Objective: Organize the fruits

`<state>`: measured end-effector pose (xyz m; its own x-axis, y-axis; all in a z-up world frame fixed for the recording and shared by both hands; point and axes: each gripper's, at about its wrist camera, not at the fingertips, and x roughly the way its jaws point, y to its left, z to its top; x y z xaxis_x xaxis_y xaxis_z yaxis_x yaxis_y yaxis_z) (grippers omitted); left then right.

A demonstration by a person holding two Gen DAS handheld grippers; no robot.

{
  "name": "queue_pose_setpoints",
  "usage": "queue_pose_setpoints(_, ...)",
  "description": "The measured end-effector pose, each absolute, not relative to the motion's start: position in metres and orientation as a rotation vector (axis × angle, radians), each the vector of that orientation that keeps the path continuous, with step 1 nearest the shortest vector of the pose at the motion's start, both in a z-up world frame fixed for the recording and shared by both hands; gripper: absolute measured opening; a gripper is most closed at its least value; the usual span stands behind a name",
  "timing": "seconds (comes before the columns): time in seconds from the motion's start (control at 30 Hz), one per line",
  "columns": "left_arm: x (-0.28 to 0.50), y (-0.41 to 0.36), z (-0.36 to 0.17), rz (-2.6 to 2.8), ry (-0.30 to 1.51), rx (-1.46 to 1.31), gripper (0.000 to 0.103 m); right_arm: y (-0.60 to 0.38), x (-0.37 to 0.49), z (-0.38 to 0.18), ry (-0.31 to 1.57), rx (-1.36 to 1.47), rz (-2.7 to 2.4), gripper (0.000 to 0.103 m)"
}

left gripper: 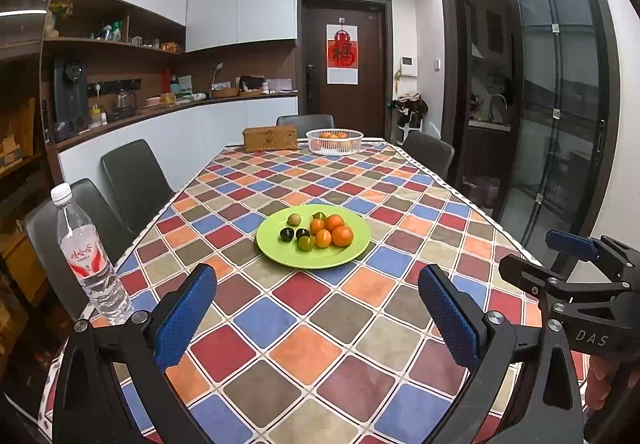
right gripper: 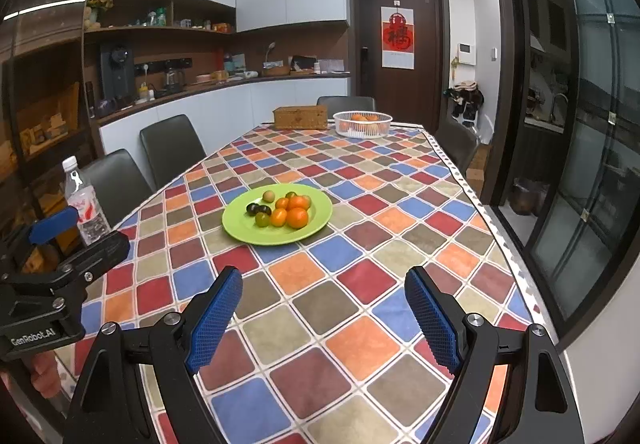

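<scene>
The left gripper (left gripper: 318,314) hangs above the near end of the table (left gripper: 340,324), its blue-padded fingers (left gripper: 186,318) spread wide with nothing between them but the checked tablecloth. The right gripper (right gripper: 324,318) hovers beside it over the same near end, jaws likewise standing wide apart and empty. Each shows at the edge of the other's view, the two tools side by side and apart.

The green plate (left gripper: 288,256) sits on the table midway between the long edges, ahead of both grippers and well apart from them. On it lie the fruits: orange tangerines (left gripper: 342,236) clustered toward the plate's right side, two dark round fruits (left gripper: 286,234) touching each other on the left, a green one (left gripper: 306,242) just in front of them, and a pale one (left gripper: 294,219) toward the far rim.

At the far end of the table stands a white basket (left gripper: 334,147) with more oranges inside, and just beside it, toward the far left corner, a woven box (left gripper: 270,138). A clear water bottle (left gripper: 89,258) stands upright at the near left edge. Dark chairs (left gripper: 134,179) line the left edge.
</scene>
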<state>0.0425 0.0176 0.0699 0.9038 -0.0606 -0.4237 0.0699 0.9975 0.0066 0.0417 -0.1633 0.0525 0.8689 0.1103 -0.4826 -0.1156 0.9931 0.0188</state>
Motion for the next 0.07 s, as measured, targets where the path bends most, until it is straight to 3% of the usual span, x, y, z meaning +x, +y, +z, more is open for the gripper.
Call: queue_pose_setpoints(0.07,0.0413,0.0176,0.0694,-0.063,0.434,0.025,0.103,-0.1631,0.0391,0.0538,0.501,-0.016,0.115,0.084)
